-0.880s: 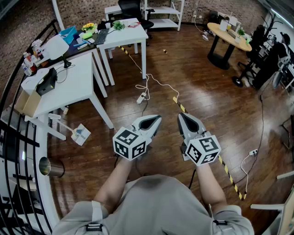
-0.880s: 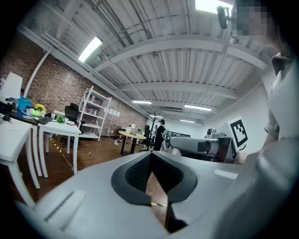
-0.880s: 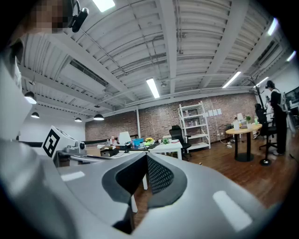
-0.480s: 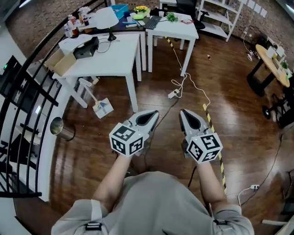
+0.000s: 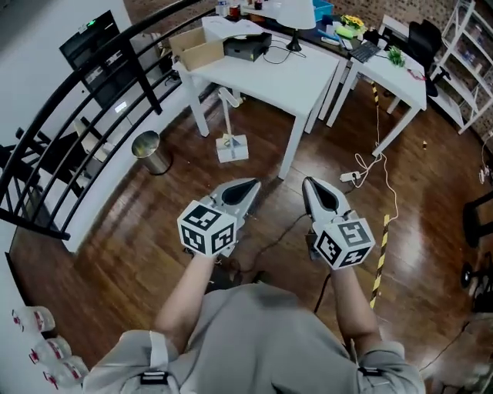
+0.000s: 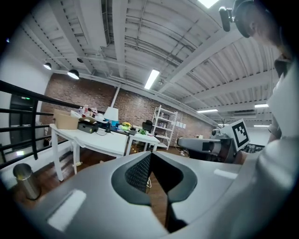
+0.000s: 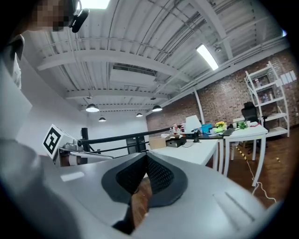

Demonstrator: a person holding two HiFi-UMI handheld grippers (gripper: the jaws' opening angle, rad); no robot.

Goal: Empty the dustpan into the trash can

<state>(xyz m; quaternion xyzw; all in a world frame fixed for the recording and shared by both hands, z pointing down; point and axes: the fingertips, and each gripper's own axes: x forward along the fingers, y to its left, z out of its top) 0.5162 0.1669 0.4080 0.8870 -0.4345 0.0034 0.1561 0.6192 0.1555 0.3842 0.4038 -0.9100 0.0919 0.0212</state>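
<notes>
Dustpan (image 5: pixel 232 148) under white table (image 5: pixel 285 73), trash can (image 5: pixel 149 151) near black railing (image 5: pixel 92 100)

ahead of you a white table (image 5: pixel 277 77) carries a cardboard box (image 5: pixel 199 54), a black case (image 5: pixel 246 46) and a white lamp (image 5: pixel 296 11). just beside it, to your right, a smaller white table (image 5: pixel 397 81) holds a keyboard (image 5: pixel 363 51). a black railing (image 5: pixel 85 108) curves along your left. on the wooden floor (image 5: pixel 115 254) lie a power strip (image 5: pixel 350 177) and a yellow-black tape strip (image 5: pixel 380 254).
</notes>
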